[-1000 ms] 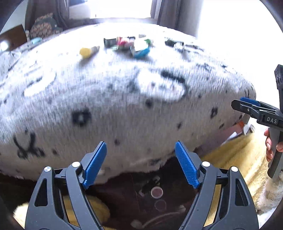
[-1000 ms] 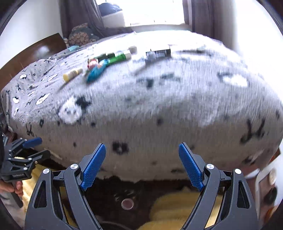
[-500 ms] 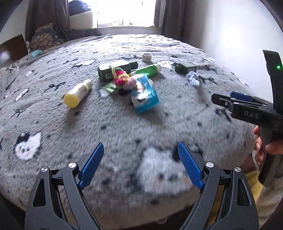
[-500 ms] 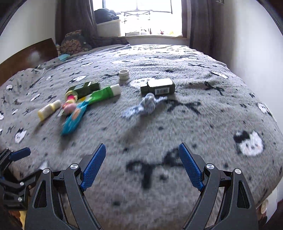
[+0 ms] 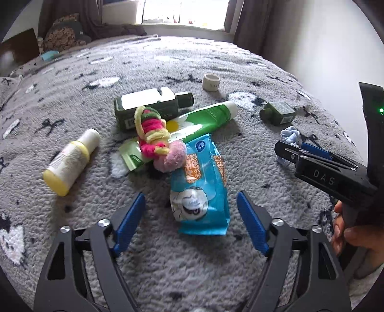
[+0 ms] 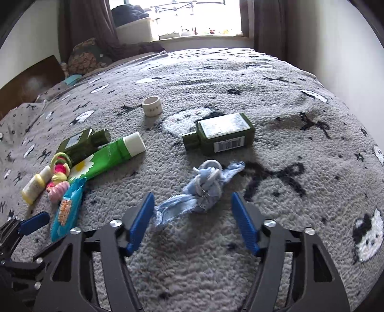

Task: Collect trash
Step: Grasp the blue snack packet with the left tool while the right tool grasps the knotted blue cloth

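Left tongs (image 5: 190, 218): spread wide, empty, low over the blue wrapper (image 5: 200, 187).
Right tongs (image 6: 192, 222): spread wide, empty, framing the blue rag (image 6: 200, 192).
Other trash: green tube (image 5: 204, 120), dark green bottle (image 5: 148, 105), yellow bottle (image 5: 70, 162), small green bottle (image 6: 220, 136), all lying on the bed.
Surface: bed under a grey fleece blanket (image 6: 276, 96) with black-and-white motifs.
Room: window (image 6: 177, 16), dark curtains, white wall.
Change: both tongs had advanced from the bed's edge to above the items.
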{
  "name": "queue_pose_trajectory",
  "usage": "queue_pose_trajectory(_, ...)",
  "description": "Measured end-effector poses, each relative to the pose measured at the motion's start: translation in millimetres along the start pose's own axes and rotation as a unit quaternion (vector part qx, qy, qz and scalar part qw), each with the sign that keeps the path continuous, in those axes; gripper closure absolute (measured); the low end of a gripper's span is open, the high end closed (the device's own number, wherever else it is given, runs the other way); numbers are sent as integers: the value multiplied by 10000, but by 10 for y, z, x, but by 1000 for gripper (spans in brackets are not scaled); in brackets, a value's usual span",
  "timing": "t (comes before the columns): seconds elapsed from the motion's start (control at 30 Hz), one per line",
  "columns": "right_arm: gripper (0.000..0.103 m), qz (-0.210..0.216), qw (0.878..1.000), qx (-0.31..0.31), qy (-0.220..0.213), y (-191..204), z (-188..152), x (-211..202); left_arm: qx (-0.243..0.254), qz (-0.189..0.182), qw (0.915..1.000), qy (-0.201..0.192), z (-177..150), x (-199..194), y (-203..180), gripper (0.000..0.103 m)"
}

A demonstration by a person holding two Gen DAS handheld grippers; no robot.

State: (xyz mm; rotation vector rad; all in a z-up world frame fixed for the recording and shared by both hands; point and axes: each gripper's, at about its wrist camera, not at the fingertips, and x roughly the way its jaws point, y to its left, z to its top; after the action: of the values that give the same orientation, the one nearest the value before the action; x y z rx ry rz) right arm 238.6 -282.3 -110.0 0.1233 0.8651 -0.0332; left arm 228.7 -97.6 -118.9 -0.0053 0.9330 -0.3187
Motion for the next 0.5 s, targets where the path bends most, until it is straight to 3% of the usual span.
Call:
queue_pose_trajectory(0.03,53,-20,10000,-48,16,22,0,19,-75,-12,10000,47,7,40,18,42)
queue_pose_trajectory(0.1,72,-31,9999,-154,-7,64,-19,21,-147,6,9999,14,23,62,46,62)
queue_pose_trajectory(0.23,97,82,9996,-251,-79,103,-48,-43,-93,-90,9999,-34,-6,-12,70,67)
queue_pose_trajectory(0.5,97,281,9977,-571,-217,210,-260,-369,222,-349,9991,-105,-334,-333,56,72)
